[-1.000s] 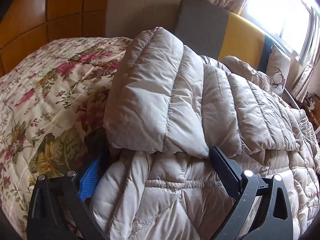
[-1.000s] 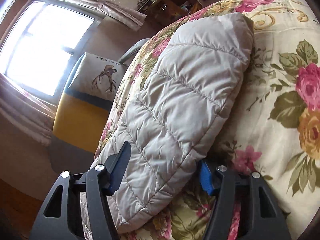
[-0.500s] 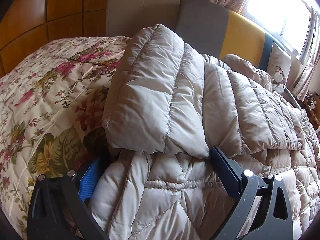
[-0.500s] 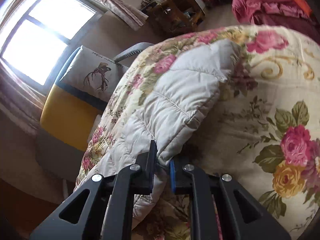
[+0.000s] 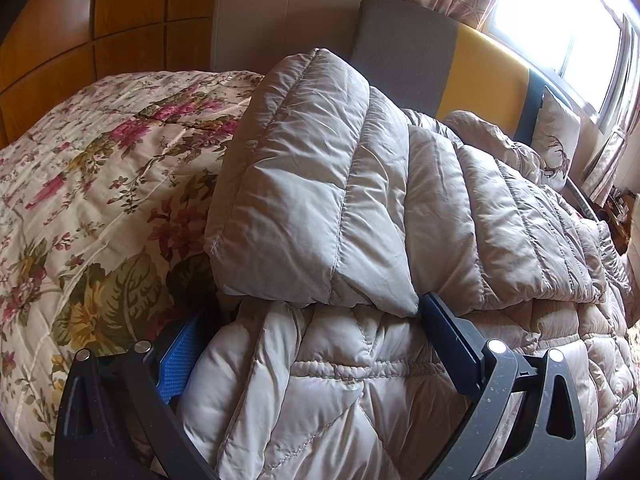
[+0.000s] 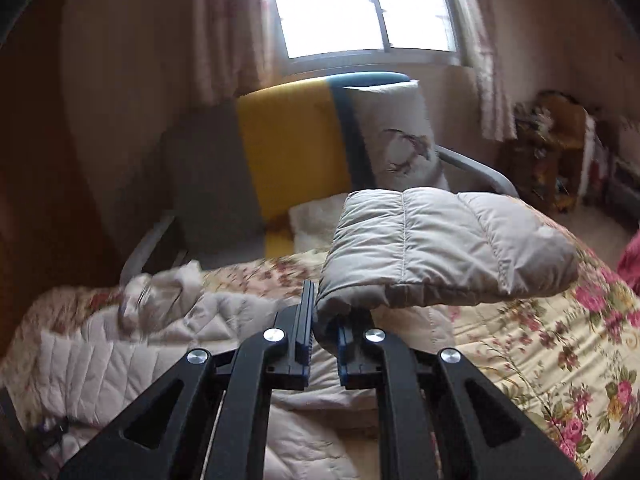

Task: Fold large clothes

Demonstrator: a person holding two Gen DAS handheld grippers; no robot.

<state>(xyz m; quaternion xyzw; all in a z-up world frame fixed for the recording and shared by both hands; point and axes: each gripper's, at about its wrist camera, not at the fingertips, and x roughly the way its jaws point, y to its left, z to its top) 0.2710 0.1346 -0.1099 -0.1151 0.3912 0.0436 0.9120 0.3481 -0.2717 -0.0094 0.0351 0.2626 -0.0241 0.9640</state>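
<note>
Right gripper (image 6: 322,330) pinches puffer jacket (image 6: 440,248); no legible writing, seemingly.

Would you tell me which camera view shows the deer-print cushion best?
The right wrist view: the deer-print cushion stands nearly whole against the chair under the window. In the left wrist view, only a small, distorted part of the cushion shows at the right edge.

We find the padded jacket (image 5: 400,208) lying on the bedspread (image 5: 80,184), one sleeve (image 5: 296,184) folded over its body, with the left gripper (image 5: 320,340) straddling the hem. The right gripper (image 6: 322,332) holds the other sleeve (image 6: 448,248) raised above the bedspread. Behind the bed stands a chair (image 6: 288,152), a cushion (image 6: 396,132) on its right side, beneath the window (image 6: 360,8).
</note>
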